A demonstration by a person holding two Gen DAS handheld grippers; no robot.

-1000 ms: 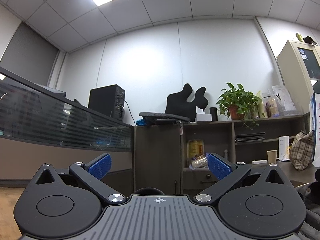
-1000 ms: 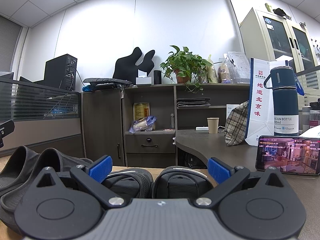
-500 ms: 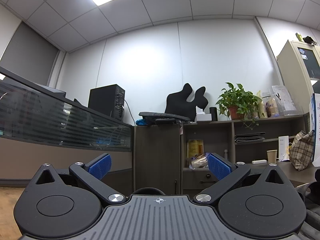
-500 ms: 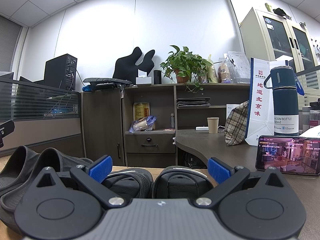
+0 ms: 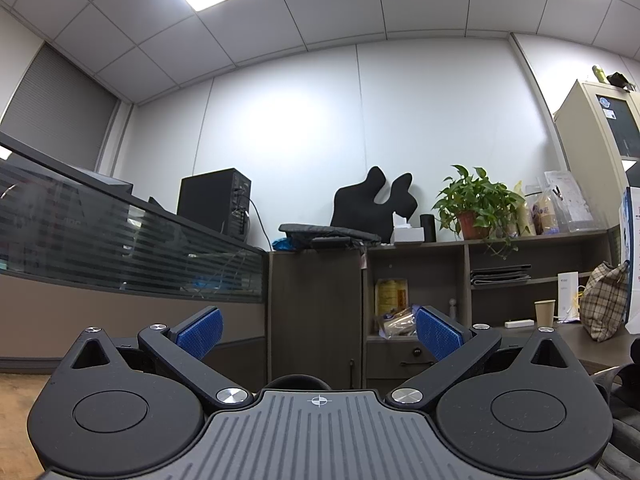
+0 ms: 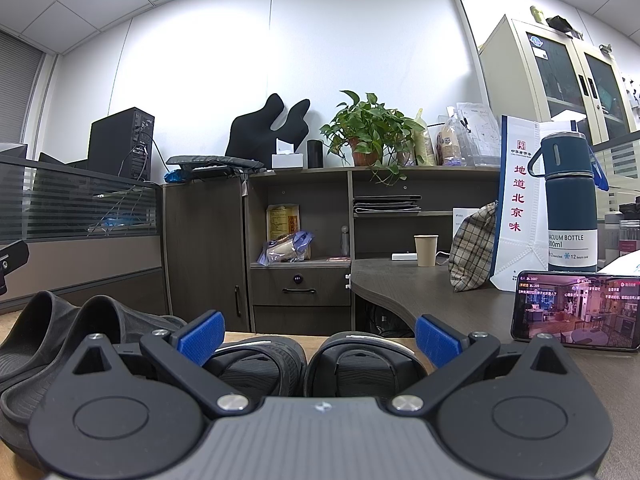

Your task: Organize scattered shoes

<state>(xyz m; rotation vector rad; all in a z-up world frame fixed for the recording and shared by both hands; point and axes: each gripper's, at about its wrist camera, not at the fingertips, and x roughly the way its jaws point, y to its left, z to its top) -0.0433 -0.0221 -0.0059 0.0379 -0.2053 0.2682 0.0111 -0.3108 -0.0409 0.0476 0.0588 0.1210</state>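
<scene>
In the right wrist view, my right gripper (image 6: 316, 334) is open and empty, low over the wooden surface (image 6: 276, 335). Right behind its blue pads stand two black sandals side by side, the left one (image 6: 260, 364) and the right one (image 6: 362, 360), both facing me. To the left lie two dark grey slides (image 6: 60, 332) side by side. In the left wrist view, my left gripper (image 5: 318, 328) is open and empty. A dark rounded shape (image 5: 296, 382) peeks over its base; a dark shoe part (image 5: 624, 380) shows at the right edge.
A phone (image 6: 576, 310) with a lit screen stands at the right, with a blue vacuum bottle (image 6: 570, 204), a white paper bag (image 6: 518, 216) and a plaid bag (image 6: 474, 252) behind it. A dark cabinet and shelves (image 6: 300, 240) stand behind. A glass partition (image 5: 120, 248) runs along the left.
</scene>
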